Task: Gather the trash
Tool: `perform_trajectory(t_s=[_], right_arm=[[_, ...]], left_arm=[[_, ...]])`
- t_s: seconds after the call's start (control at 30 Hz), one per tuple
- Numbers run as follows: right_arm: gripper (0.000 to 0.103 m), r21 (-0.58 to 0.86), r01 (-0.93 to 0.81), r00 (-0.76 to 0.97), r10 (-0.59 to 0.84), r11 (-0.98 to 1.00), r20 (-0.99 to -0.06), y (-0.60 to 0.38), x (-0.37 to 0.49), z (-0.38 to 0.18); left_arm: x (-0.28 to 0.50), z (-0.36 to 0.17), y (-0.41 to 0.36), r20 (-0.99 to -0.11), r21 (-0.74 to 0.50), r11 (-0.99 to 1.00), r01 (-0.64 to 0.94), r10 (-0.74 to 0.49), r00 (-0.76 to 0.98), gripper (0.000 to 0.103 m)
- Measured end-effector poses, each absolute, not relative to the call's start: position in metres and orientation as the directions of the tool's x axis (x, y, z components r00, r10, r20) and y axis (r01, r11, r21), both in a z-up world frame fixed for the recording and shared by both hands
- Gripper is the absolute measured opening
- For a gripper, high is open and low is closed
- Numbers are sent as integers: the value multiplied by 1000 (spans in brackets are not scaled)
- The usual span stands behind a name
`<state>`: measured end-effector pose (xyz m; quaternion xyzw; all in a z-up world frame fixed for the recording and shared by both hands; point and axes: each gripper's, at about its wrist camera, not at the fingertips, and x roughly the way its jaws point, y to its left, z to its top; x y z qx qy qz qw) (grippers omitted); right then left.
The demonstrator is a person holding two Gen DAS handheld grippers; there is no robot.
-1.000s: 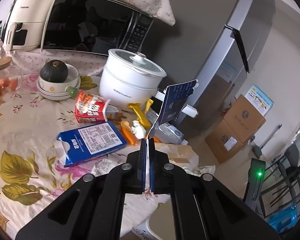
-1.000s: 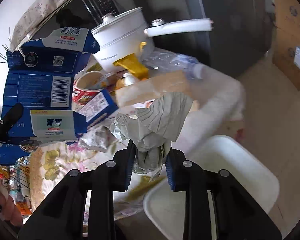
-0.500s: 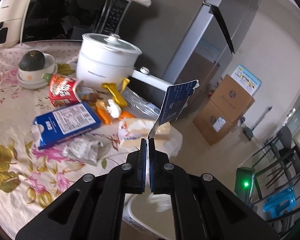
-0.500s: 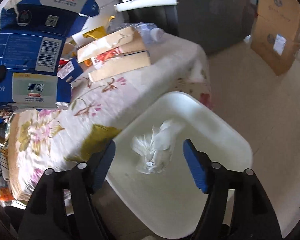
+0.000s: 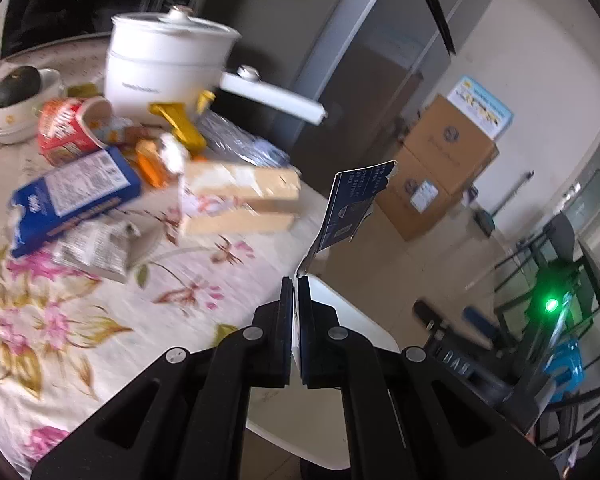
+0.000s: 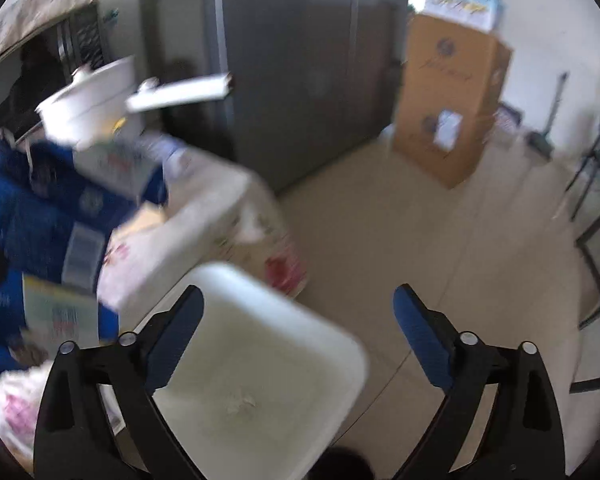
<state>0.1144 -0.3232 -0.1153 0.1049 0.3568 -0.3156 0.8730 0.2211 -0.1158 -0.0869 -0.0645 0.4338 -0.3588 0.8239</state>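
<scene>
My left gripper (image 5: pixel 296 286) is shut on a flattened blue carton (image 5: pixel 350 204), held upright above the table corner and the white bin (image 5: pixel 340 320). The same carton shows blurred at the left of the right wrist view (image 6: pixel 40 220). My right gripper (image 6: pixel 298 300) is open and empty above the white bin (image 6: pixel 268 360). A crumpled paper wad (image 6: pixel 242 400) lies inside the bin. On the floral table (image 5: pixel 80 320) lie a blue box (image 5: pixel 72 192), a brown paper package (image 5: pixel 240 200), a red cup (image 5: pixel 66 128) and a crumpled wrapper (image 5: pixel 96 248).
A white pot (image 5: pixel 168 64) with a long handle stands at the back of the table, near a bowl (image 5: pixel 16 100) holding a dark squash. A grey fridge (image 6: pixel 292 60) and cardboard boxes (image 6: pixel 452 92) stand beyond on the tiled floor. Chairs are at the right.
My right gripper opened and dropped the crumpled paper into the bin, then swung right. My left gripper carried the blue carton right, over the table corner toward the bin.
</scene>
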Motion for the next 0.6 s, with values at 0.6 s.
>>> perform_trajectory(t_s=[0.6], right_arm=[[94,-21,710,470,-496,704,-730,-362,105,-123]], left_arm=[[194,-190,-200,-857,-383,728,569,-510,77,7]])
